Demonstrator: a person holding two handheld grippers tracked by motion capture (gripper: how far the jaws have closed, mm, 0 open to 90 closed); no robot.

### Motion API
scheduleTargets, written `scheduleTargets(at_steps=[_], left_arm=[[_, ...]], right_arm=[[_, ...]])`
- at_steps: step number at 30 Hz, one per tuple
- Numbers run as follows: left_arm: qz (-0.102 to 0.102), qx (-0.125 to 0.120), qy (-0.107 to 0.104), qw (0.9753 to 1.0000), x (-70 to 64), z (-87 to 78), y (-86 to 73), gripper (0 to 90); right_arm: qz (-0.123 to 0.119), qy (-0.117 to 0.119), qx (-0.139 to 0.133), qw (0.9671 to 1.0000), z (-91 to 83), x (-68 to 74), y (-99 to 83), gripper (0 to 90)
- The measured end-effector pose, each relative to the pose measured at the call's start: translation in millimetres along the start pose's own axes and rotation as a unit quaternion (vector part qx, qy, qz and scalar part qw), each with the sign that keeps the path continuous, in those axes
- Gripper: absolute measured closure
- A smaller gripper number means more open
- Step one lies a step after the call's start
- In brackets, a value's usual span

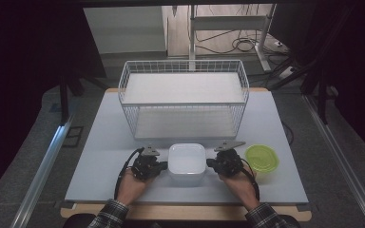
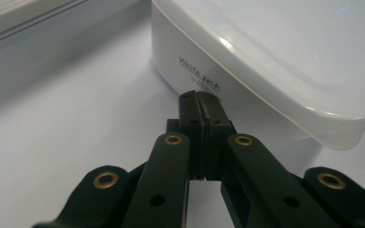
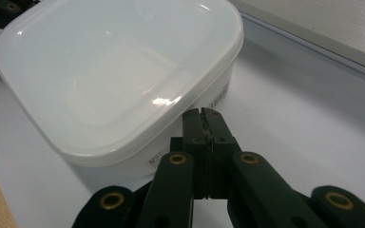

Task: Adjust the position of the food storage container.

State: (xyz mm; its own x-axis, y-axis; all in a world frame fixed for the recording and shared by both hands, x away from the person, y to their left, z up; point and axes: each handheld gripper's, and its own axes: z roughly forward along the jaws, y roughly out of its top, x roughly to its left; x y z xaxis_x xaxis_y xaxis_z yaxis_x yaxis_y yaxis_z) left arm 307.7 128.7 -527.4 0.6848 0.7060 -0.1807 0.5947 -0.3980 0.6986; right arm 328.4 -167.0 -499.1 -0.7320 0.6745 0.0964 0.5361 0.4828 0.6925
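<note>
A white lidded plastic box (image 1: 187,163) sits near the table's front edge, between my two grippers. My left gripper (image 1: 163,165) is at its left side, jaws shut with nothing between them. In the left gripper view the closed tips (image 2: 199,97) almost touch the box wall (image 2: 185,71), just below its "White pack" lettering. My right gripper (image 1: 210,163) is at the box's right side, also shut and empty. In the right gripper view its tips (image 3: 201,114) lie close under the rim of the box (image 3: 114,71).
A white wire basket (image 1: 184,97) with two shelves stands behind the box at the table's middle back. A round green lidded container (image 1: 261,158) sits just right of my right hand. The pale table (image 1: 109,142) lies bare at the left.
</note>
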Motion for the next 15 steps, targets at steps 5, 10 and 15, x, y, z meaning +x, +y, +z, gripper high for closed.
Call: scheduleTargets(at_steps=[5, 10, 15], left_arm=[[0.006, -0.010, -0.007, 0.9999, 1.6, -9.8, -0.1, 83.2], [0.017, -0.015, 0.022, 0.9995, -0.4, -21.8, -3.8, 61.8], [0.030, -0.018, 0.027, 0.9990, -6.1, -33.3, -9.2, 43.4]], right_arm=[[-0.003, 0.002, -0.004, 1.0000, -2.2, -1.1, -0.3, 85.6], [-0.007, -0.004, -0.015, 0.9999, -13.2, -2.9, -2.5, 77.0], [0.018, 0.010, -0.017, 0.9996, -23.4, -10.0, -5.6, 64.6]])
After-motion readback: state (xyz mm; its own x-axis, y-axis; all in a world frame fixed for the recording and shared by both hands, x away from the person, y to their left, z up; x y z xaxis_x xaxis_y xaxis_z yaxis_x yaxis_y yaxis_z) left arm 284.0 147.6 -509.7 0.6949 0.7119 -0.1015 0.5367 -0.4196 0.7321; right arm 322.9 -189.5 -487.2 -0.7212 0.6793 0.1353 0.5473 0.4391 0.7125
